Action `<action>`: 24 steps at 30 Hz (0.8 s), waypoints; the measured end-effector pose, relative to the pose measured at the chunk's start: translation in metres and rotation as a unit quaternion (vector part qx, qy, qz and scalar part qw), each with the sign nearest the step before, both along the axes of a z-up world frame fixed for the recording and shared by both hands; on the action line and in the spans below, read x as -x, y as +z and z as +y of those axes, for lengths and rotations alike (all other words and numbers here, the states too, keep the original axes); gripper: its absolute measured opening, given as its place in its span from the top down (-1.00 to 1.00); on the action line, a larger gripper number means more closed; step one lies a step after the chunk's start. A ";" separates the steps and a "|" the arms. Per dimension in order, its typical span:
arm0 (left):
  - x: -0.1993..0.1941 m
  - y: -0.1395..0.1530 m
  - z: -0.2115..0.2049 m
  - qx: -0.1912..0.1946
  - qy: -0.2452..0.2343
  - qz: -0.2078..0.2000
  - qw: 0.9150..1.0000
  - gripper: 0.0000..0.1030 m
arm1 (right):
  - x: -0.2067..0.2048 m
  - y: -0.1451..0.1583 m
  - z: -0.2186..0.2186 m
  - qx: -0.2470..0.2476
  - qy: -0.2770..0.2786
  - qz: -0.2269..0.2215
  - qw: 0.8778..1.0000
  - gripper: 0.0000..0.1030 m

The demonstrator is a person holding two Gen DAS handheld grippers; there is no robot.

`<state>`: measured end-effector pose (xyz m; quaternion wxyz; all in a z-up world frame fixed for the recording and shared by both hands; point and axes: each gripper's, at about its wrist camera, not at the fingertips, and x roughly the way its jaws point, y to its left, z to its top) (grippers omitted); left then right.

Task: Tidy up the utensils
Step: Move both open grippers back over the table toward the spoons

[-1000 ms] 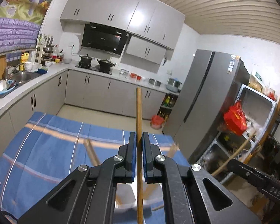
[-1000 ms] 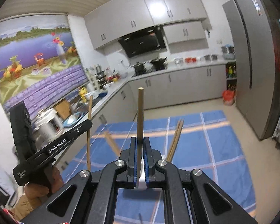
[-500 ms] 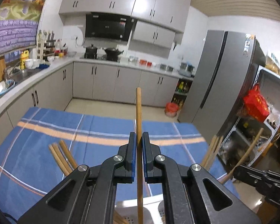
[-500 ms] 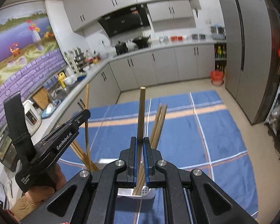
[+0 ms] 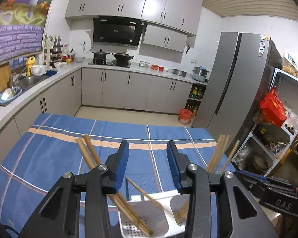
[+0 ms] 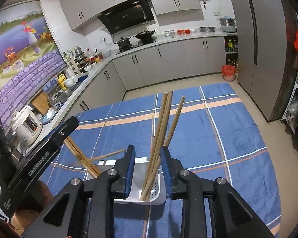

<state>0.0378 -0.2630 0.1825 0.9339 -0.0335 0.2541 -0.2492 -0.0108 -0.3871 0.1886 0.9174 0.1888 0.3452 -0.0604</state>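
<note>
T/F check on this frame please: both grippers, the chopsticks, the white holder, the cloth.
1. The left gripper is open with nothing between its pads. True; its jaws have just been opening.
2. The right gripper is clamped on a chopstick. False; its jaws have just been opening and stand apart, no pad pressing.
3. Chopsticks lean in the white holder. True.
4. The holder stands on a red cloth. False; the blue plaid cloth.
5. The holder's floor is perforated. True.
</note>
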 end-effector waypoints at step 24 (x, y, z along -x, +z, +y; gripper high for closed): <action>0.147 0.032 0.120 0.000 0.076 0.038 0.996 0.01 | 0.177 -0.024 -0.013 -0.071 -0.074 -0.016 0.995 0.17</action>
